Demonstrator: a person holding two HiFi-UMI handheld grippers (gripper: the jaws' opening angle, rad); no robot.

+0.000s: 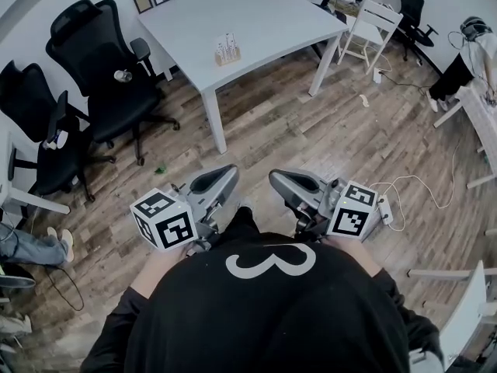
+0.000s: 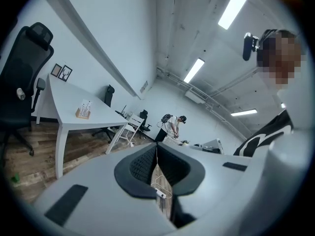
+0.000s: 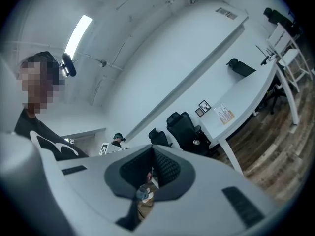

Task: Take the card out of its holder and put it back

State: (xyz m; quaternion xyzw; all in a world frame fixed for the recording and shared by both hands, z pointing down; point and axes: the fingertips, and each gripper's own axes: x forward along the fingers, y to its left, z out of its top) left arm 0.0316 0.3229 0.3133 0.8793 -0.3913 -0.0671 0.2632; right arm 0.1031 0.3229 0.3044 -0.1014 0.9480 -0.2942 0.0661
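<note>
A small wooden holder with white cards (image 1: 227,50) stands on the white table (image 1: 272,10) far ahead of me; it also shows in the left gripper view (image 2: 83,110) and the right gripper view (image 3: 225,115). Both grippers are held close to my body over the wooden floor, well short of the table, with their tips turned toward each other. The left gripper (image 1: 231,179) is shut with nothing in it; its dark pads meet at the tip (image 2: 156,149). The right gripper (image 1: 276,179) is also shut and empty, its pads touching (image 3: 151,154).
Black office chairs (image 1: 101,61) stand left of the table, and a white folding chair (image 1: 369,26) stands at its far right. A power strip with a white cable (image 1: 386,210) lies on the floor by my right side. Another person (image 2: 172,127) stands at a distant bench.
</note>
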